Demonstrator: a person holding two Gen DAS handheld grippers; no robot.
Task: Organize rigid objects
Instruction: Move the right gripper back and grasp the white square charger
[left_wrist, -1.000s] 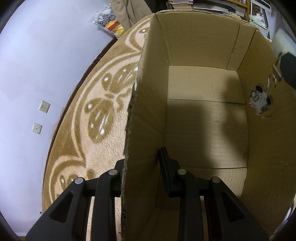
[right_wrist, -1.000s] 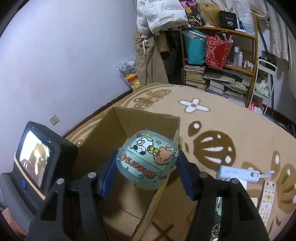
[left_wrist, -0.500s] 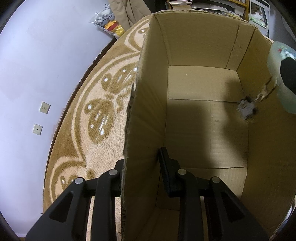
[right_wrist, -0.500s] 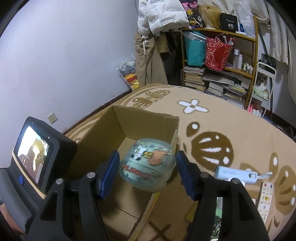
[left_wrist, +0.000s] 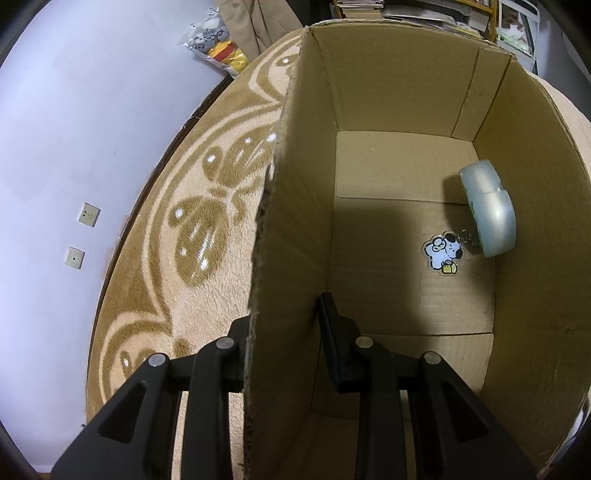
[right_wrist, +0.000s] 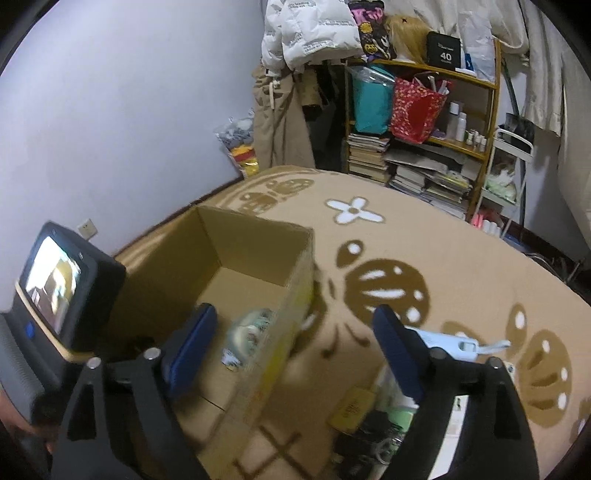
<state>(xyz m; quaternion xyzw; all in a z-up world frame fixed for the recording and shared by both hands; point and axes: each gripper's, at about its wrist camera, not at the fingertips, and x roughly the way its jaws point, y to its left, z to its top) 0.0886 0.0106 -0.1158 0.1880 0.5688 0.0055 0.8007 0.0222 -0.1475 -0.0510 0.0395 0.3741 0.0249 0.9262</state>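
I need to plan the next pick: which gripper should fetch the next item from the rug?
Right. The right gripper has just opened, empty, with loose items on the rug below it. The left gripper is clamped on the box wall, steadying it; the case lies inside.

Only 1 clear number: "40" in white on a small black box (right_wrist: 443, 47) atop the wooden shelf (right_wrist: 476, 79). Faint printed lettering across the white puffer jacket (right_wrist: 310, 35), too small to read. Cartoon print on the round green case (right_wrist: 253, 330) in the cardboard box (right_wrist: 255, 236) blurred, no words legible.
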